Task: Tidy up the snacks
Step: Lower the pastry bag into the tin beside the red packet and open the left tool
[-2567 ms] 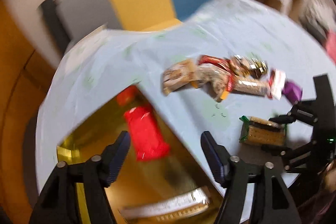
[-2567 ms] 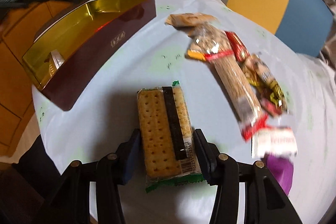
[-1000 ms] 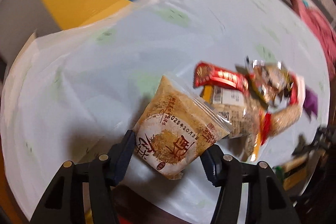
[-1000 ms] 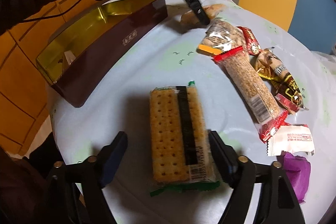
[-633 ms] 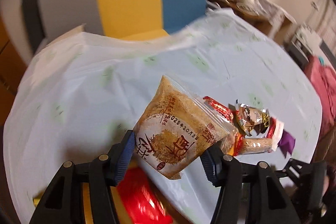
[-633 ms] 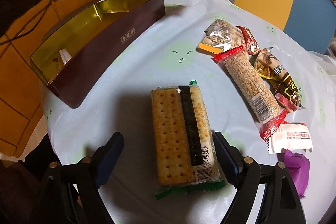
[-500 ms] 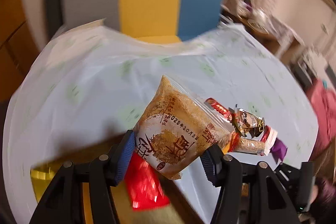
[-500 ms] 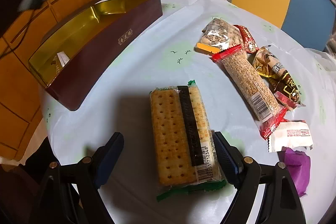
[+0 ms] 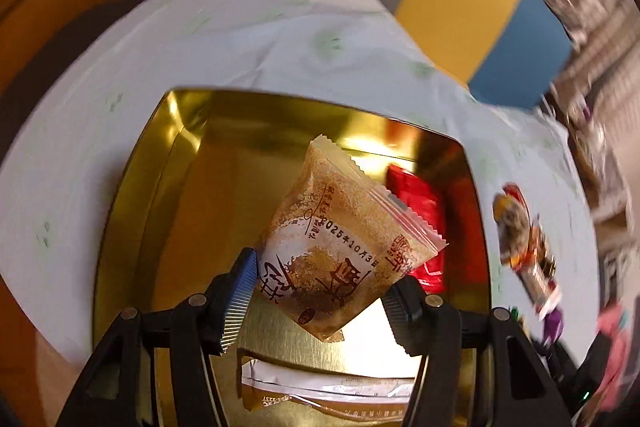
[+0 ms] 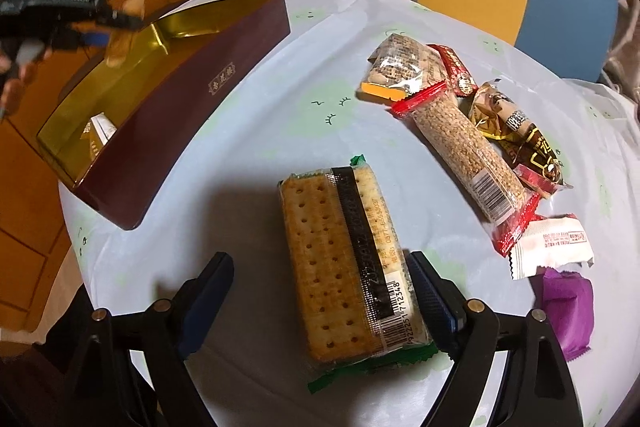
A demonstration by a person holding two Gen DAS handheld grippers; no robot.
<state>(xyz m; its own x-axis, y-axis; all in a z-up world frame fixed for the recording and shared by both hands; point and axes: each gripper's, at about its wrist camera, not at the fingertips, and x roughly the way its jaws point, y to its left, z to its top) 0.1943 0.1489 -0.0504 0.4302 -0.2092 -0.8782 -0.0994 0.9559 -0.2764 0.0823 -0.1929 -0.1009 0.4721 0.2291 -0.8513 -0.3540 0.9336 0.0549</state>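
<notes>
Since the earlier frames my left claw [image 9: 320,291] has carried the brown sesame snack packet [image 9: 340,251] off the desk and now holds it, clamped between both pads, above the gold-lined box [image 9: 132,187], with a red packet [image 9: 420,203] and a clear-wrapped packet [image 9: 328,391] already lying inside. My right claw [image 10: 320,299] has just been widening and stands released around the cracker pack [image 10: 344,259], which lies flat on the desk [image 10: 248,131]; the right pad looks to be just touching its edge, the left pad well apart from it. Judgement: the step in hand is the drop into the box, best done by lowering the packet over the bare gold floor beside the red one before letting go, so it lands flat and clear of the rim. Only the left view shows the box's contents; only the right view shows its maroon outer wall, the remaining snacks in a cluster [image 10: 460,115], the white packet [image 10: 552,247] and the purple one [image 10: 568,311].
</notes>
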